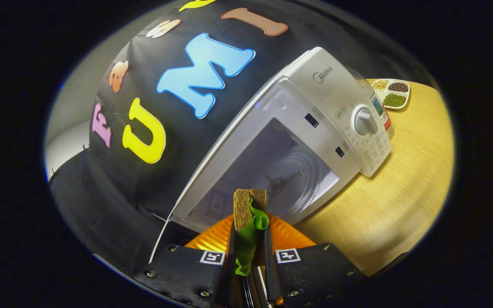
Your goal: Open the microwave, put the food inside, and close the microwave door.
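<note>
A sandwich (248, 214) is held upright between the tongs (248, 239), pinched from both sides w/ the fingers set narrow around it. It sticks up above the fingertips, so its top edge is seen against the microwave (298, 128) opening. The sandwich is built from two rough, grainy brown bread slices w/ a floppy green leaf-like layer hanging down between them, reaching back btwn the fingers; it looks like toy food.

The microwave is seen just beyond the sandwich, tilted in the fisheye view. Its body is smooth white, boxy w/ rounded corners. The cavity is open toward the sandwich, pale inside, and a round glass turntable (291, 173) is visible on its floor. A control panel w/ one round knob (364, 121) is set on the side of the front face farther from the sandwich. The door can't be made out clearly.

The microwave is carried on a light wood-grain tabletop (400, 192). Behind the microwave, past the knob side, a jar-like container (381, 113) is partly hidden, and a white compartment tray (392, 93) w/ green, dark and pale grains lies farther off.
</note>
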